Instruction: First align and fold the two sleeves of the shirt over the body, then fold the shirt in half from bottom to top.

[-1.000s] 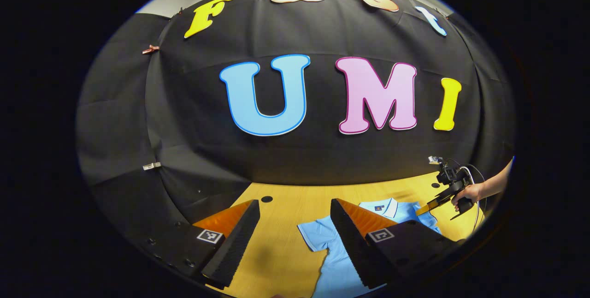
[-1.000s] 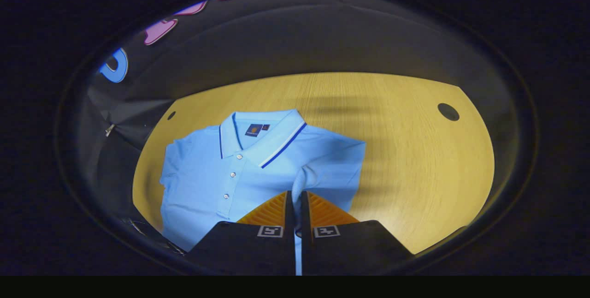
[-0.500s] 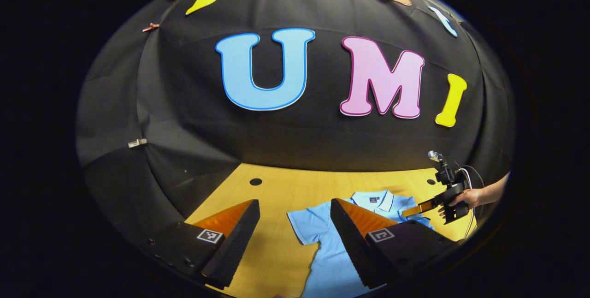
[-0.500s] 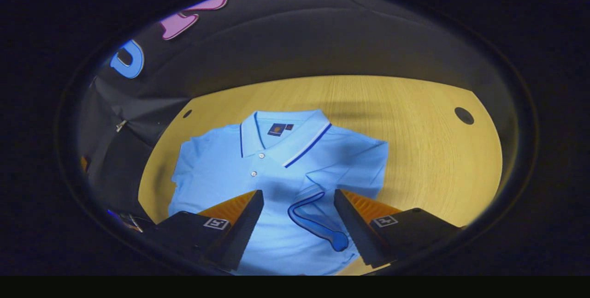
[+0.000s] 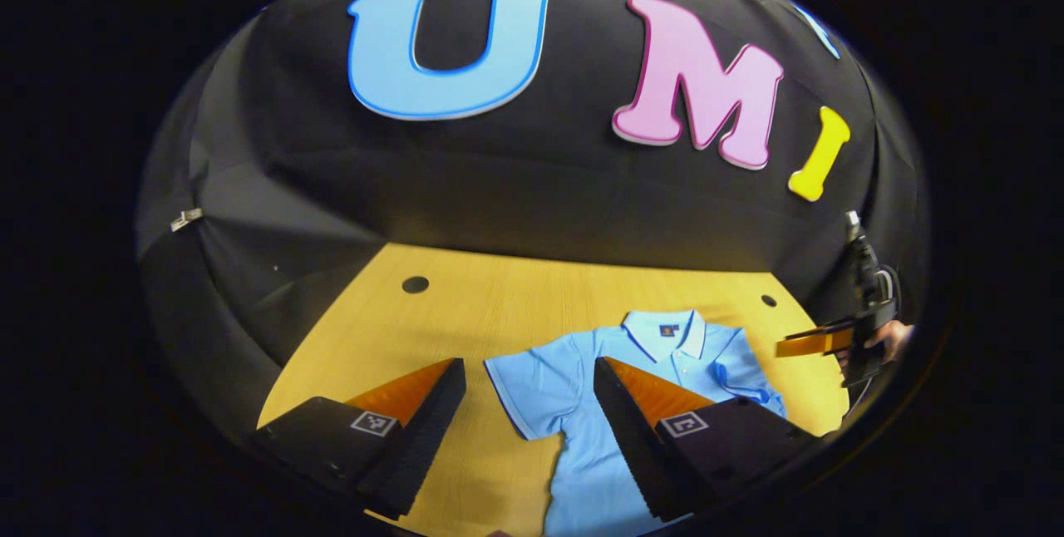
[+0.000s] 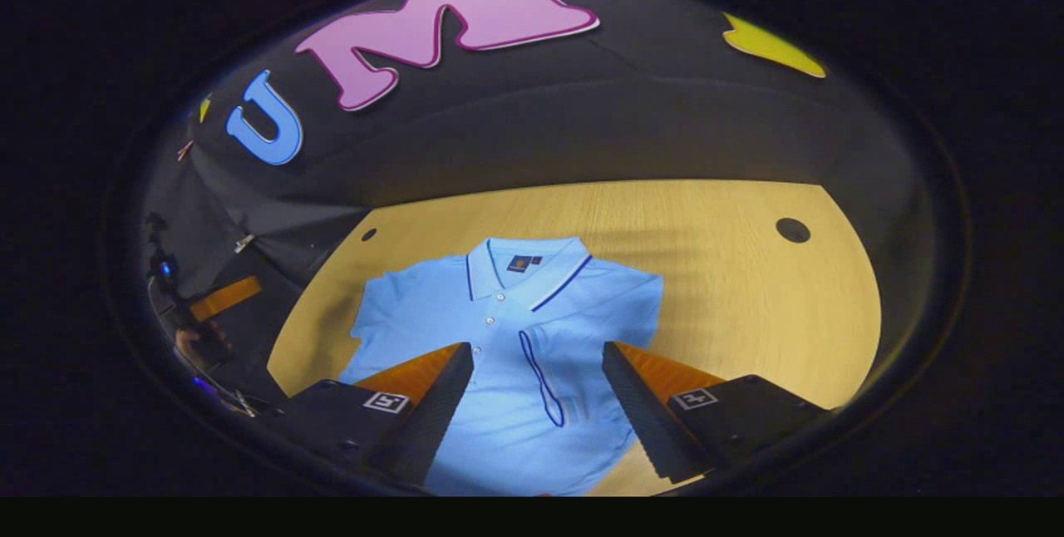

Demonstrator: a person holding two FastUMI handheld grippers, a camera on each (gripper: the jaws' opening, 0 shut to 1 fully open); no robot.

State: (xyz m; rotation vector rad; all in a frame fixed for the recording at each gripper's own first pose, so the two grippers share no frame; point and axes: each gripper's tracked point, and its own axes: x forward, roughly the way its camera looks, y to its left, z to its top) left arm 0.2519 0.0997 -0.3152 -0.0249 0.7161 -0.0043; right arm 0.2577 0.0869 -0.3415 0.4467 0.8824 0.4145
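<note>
A light blue polo shirt (image 6: 432, 312) lies face up on the yellow wooden table (image 6: 731, 296), collar toward the wall. One sleeve (image 6: 582, 337) is folded over the body, its dark-trimmed cuff (image 6: 542, 383) lying on the chest. My right gripper (image 6: 536, 404) hovers open above that cuff, touching nothing. The other sleeve (image 5: 519, 387) is spread flat out on the table (image 5: 499, 304). My left gripper (image 5: 528, 408) is open above that sleeve and the shirt (image 5: 573, 454). In the left gripper view the right gripper (image 5: 819, 343) hangs at the far right in a hand (image 5: 894, 337).
Round cable holes (image 5: 415, 284) (image 6: 792, 229) sit near the table's back corners. The black cloth wall closes the back and sides. In the right gripper view the left gripper (image 6: 220, 300) and the hand (image 6: 191, 343) holding it are at the far left.
My right gripper opened, let the sleeve drop onto the shirt's body, and drew back. My left gripper tipped downward, bringing more of the shirt and table into view.
</note>
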